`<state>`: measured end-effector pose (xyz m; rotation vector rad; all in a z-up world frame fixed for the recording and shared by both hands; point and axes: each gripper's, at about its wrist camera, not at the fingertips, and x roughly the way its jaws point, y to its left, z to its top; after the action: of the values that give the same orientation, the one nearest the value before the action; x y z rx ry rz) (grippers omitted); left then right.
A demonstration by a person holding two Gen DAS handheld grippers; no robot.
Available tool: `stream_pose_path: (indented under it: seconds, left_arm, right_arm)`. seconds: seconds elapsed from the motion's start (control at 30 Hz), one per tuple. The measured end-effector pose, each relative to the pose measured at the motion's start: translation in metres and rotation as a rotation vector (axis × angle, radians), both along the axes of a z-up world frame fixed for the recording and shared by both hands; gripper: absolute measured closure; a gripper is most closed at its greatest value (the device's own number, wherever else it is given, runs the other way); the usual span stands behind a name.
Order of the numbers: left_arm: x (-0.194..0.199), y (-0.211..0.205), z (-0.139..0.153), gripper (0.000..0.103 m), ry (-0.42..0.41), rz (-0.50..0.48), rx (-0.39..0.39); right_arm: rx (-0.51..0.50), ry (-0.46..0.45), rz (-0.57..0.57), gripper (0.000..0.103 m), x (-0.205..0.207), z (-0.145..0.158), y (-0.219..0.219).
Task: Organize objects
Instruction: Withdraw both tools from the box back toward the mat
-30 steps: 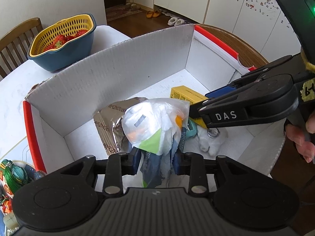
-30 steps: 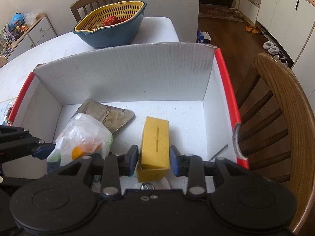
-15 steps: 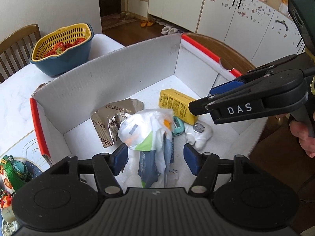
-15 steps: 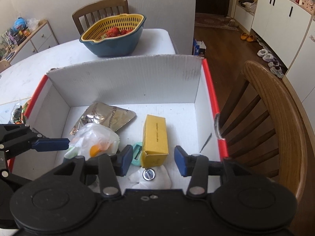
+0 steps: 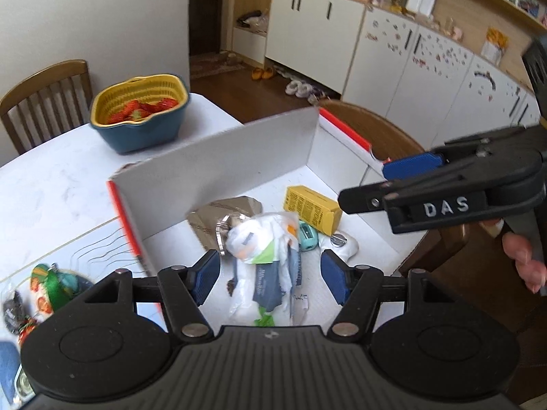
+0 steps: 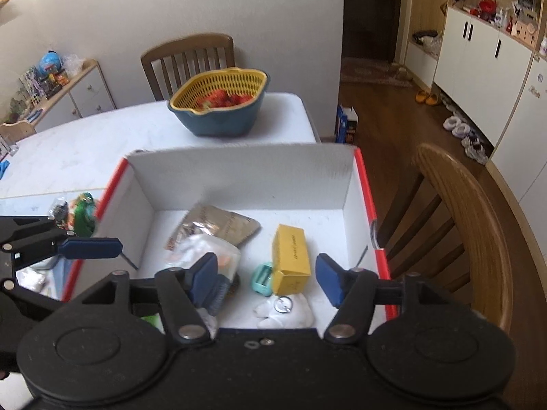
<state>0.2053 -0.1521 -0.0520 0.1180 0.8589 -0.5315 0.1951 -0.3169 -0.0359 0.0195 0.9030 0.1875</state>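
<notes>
White tabletop (image 6: 85, 143) under everything, kitchen cupboards and wood floor beyond; farther back on it, a blue bowl with a yellow strainer of strawberries (image 5: 138, 116). At far left, a clutter of small bright things (image 5: 44, 283) on the table outside the box, blurred and cut by the frame edge, not identifiable. Next, a white cardboard box (image 5: 218, 160) with red-trimmed side walls, open on top, tall back wall upright. Above its near left part, left gripper (image 5: 270, 276), blue pads well apart, nothing pressed between them; directly below and between the pads, a white plastic bag of packets (image 5: 263, 249) lying loose on the box floor, its near end hidden behind the gripper body. Behind the bag, a silver foil pouch (image 6: 218, 225), partly covered. Further right, a small teal item (image 6: 262, 278), too small to name, touching a yellow carton (image 6: 290, 259); in front of them a white soft thing with a metal disc (image 6: 285, 309), half hidden. Over these, right gripper (image 6: 266, 280), jaws opening, gripping nothing, carton lying below the gap. Bare floor toward the right wall. Beside that wall, a wooden chair (image 6: 471, 218).
</notes>
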Motion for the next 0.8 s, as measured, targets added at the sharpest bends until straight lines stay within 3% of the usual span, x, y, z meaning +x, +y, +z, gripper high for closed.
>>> stream_pose_path:
  seconds: [0.4, 0.5, 0.8]
  left_arm:
    - [-0.016, 0.070, 0.032, 0.038, -0.051, 0.104, -0.082]
    - [-0.020, 0.089, 0.037, 0.030, -0.061, 0.128, -0.085]
    - [-0.028, 0.144, 0.047, 0.025, -0.080, 0.188, -0.097]
  right_arm:
    - [-0.023, -0.041, 0.013, 0.024, -0.022, 0.030, 0.048]
    - [-0.026, -0.042, 0.031, 0.022, -0.025, 0.035, 0.066]
    - [-0.046, -0.049, 0.088, 0.019, -0.034, 0.045, 0.122]
